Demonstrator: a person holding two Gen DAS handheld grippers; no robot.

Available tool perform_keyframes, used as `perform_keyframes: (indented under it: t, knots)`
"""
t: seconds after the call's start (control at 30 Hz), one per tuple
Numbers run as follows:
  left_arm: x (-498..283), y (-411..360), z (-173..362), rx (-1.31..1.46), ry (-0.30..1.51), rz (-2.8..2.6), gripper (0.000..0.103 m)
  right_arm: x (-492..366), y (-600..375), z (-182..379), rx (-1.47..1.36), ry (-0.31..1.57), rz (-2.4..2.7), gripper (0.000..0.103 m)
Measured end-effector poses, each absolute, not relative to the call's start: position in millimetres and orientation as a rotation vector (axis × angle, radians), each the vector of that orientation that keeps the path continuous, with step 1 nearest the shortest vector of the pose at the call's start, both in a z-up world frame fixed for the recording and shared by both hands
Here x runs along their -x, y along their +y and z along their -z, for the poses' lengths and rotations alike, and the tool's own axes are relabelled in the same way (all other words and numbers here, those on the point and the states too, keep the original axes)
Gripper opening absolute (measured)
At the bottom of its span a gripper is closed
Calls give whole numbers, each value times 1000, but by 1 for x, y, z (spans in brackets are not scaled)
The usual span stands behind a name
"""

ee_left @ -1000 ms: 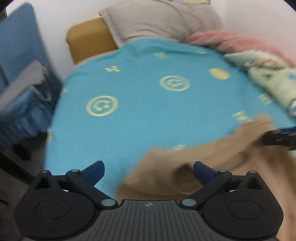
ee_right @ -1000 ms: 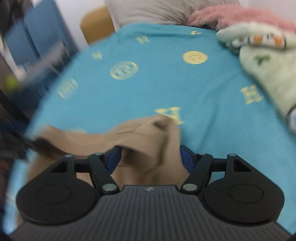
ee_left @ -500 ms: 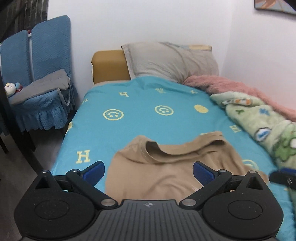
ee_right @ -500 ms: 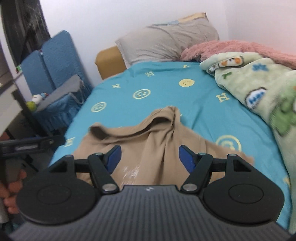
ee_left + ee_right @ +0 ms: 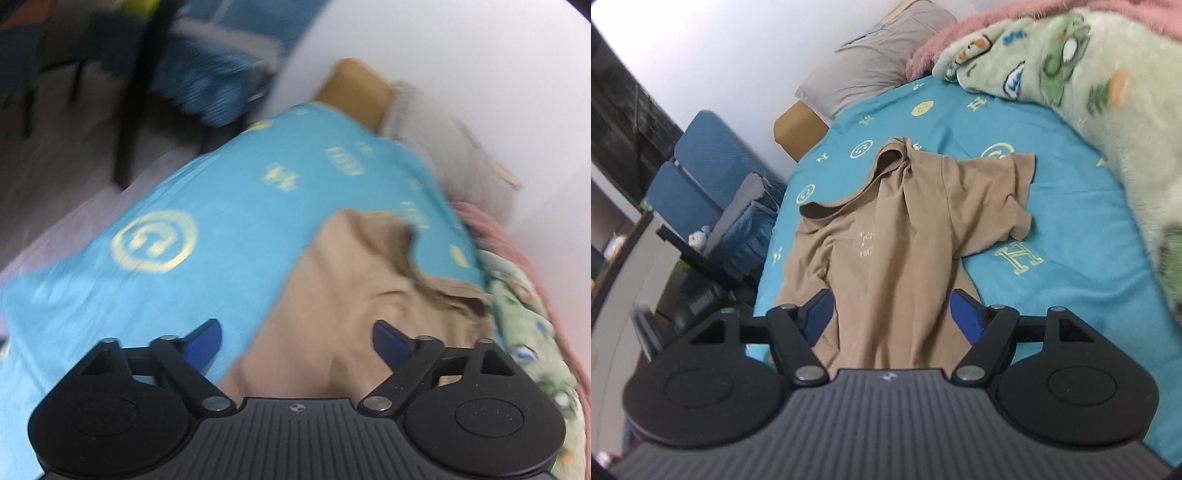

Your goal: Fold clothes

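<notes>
shirt: tan T-shirt lies crumpled on the turquoise bed sheet, collar far, green blanket right | left claw: closing, nothing gripped, over shirt's near-left edge | right claw: spread wide, empty, above shirt's near hem

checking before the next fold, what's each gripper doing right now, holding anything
Left gripper: jaws closing, nothing gripped; the tan t-shirt lies below it.
Right gripper: open, holding nothing, over the t-shirt.
</notes>
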State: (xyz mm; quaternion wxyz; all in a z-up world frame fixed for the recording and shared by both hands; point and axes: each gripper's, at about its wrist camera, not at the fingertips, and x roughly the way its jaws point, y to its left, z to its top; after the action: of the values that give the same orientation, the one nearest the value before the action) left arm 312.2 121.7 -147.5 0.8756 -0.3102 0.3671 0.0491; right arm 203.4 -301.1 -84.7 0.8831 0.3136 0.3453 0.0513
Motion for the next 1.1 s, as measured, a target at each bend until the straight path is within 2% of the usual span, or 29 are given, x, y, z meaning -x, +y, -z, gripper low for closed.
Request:
perform_keyframes:
  t: [0.2, 0.27, 0.3, 0.33, 0.4, 0.43, 0.57, 0.67, 0.77, 0.8, 0.9, 0.97, 1.0, 1.03, 1.1]
  knots:
    - [-314, 132, 172, 727, 746, -103, 70, -228, -312, 114, -765, 766, -88, 73]
    - [-320, 128, 172, 698, 783, -54, 57, -235, -313, 122, -799, 789, -83, 73]
    - [-323, 126, 171, 671, 807, -34, 43, -238, -314, 125, -818, 798, -82, 73]
    - [-328, 124, 169, 622, 832, -26, 25, -241, -314, 126, -830, 800, -83, 73]
    - [-339, 120, 164, 523, 879, -11, 7, -245, -312, 127, -843, 798, -86, 73]
    - [-345, 122, 156, 492, 883, -2, 6, -246, -311, 127, -839, 797, -89, 73]
    - [-369, 133, 104, 298, 809, -17, 4, -252, -308, 129, -825, 802, -93, 73]
    - [-391, 125, 56, 18, 679, -67, 4, -259, -306, 133, -832, 811, -88, 73]
    - [-409, 105, 43, -297, 535, -200, 3, -268, -304, 136, -811, 813, -83, 73]
    - [-417, 103, 47, -344, 524, -240, 6, -270, -303, 136, -800, 812, -80, 73]
    - [-430, 116, 63, -238, 612, -240, 19, -274, -299, 137, -757, 808, -76, 73]
    - [-417, 124, 72, -129, 663, -219, 34, -276, -297, 137, -726, 805, -75, 73]
    - [-406, 125, 75, -89, 686, -204, 49, -277, -296, 137, -714, 805, -77, 73]
    - [-393, 125, 77, -58, 714, -184, 57, -278, -295, 136, -702, 804, -80, 73]
    - [-360, 122, 79, -8, 772, -125, 57, -278, -292, 134, -684, 802, -86, 73]
